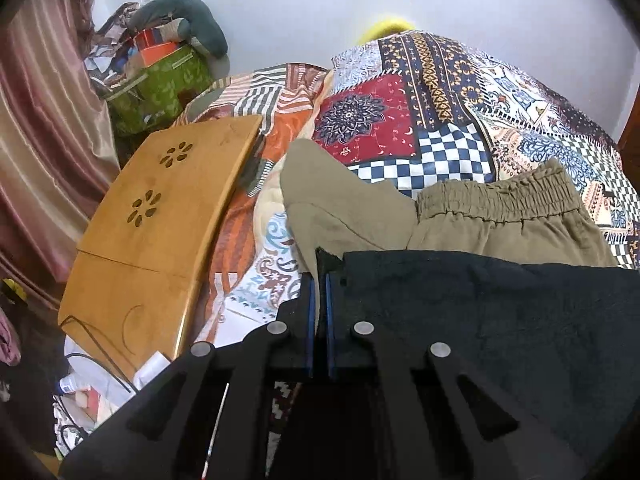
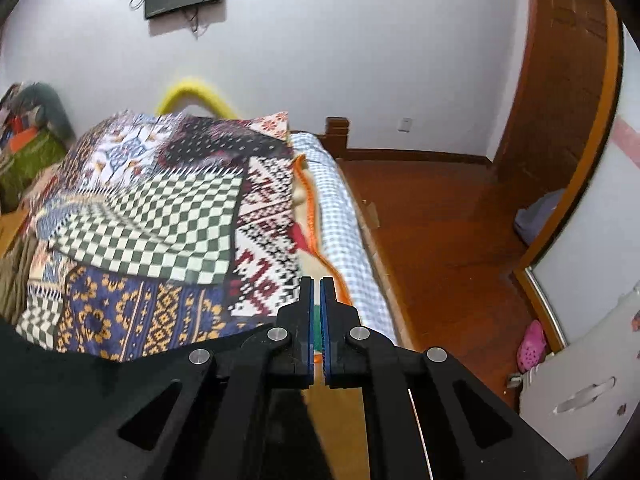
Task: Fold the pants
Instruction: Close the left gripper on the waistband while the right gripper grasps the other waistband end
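— Where are the pants [image 1: 500,216]?
— On the bed [image 1: 420,128], near its front edge. Left gripper [image 1: 320,276] pinching the pant cloth, to lift and fold.
— And the right gripper [image 2: 315,300]?
— Squeezed almost closed, over the bed's right edge. Holding something? Cannot tell.

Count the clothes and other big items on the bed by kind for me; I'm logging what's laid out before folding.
Khaki pants: 1, one leg held in the left gripper
Black garment: 1
Wooden lap tray: 1
Patchwork quilt: 1
Total: 4
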{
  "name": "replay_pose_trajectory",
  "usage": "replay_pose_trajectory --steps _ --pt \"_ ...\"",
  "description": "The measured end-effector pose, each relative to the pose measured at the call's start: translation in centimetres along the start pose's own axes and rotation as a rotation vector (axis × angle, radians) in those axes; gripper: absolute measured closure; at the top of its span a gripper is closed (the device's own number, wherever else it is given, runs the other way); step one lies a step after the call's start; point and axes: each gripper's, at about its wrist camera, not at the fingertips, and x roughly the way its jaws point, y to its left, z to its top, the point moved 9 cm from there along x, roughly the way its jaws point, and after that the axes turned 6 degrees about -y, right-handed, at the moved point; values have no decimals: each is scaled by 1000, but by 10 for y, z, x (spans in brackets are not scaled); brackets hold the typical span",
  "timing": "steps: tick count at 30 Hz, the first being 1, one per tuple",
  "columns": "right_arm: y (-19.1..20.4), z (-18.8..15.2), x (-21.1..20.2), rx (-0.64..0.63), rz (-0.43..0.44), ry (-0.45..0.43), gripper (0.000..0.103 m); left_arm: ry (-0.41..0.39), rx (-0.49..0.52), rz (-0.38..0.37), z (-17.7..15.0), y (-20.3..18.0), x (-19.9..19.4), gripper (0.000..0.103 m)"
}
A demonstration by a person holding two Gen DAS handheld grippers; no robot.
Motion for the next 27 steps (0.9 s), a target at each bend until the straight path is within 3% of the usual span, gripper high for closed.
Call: replay_pose_trajectory --steps 6,8,10,12,13,17,22,27 --pt "20 -18 7 -30 56 54 100 25 -32 -23 -8 13 -3 97" --pt "24 -25 12 -32 73 78 98 19 -32 -56 -7 8 -7 88" --pt "29 -32 19 -26 88 108 93 17 -19 -79 -5 -1 -8 63" --pt "34 -37 24 -21 101 125 87 19 5 -80 -4 -10 -3 49" --pt "35 -39 25 -22 102 130 81 26 13 -74 -5 -13 1 47" --pt "35 -44 28 -44 96 143 62 98 3 -83 -15 -23 27 47" --pt "26 -45 32 -46 83 161 61 116 3 -80 -24 -32 46 48" --pt "29 -54 40 -32 110 194 61 132 66 -33 -26 -42 49 68"
